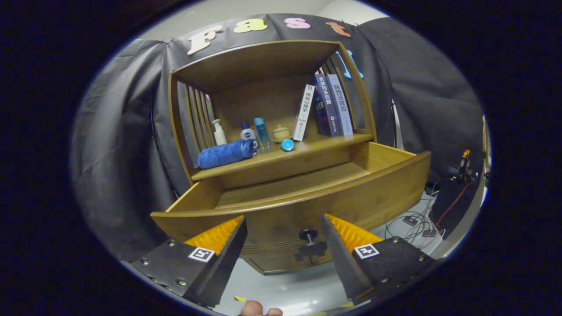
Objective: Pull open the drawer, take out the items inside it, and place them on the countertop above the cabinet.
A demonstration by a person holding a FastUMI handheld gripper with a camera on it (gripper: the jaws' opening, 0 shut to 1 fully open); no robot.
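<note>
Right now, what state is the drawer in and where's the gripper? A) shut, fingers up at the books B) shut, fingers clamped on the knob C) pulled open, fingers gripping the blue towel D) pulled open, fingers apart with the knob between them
D: the drawer stands out from the cabinet, and the gripper is open, with the knob between its fingers, untouched.

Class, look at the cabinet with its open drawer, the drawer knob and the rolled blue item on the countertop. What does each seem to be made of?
Cabinet and drawer: likely wood, brown satin finish, faint grain. Knob: dark, smooth, metal or plastic, unclear. Rolled towel: soft, fuzzy blue cloth. The gripper is open, the knob between its fingers.
</note>
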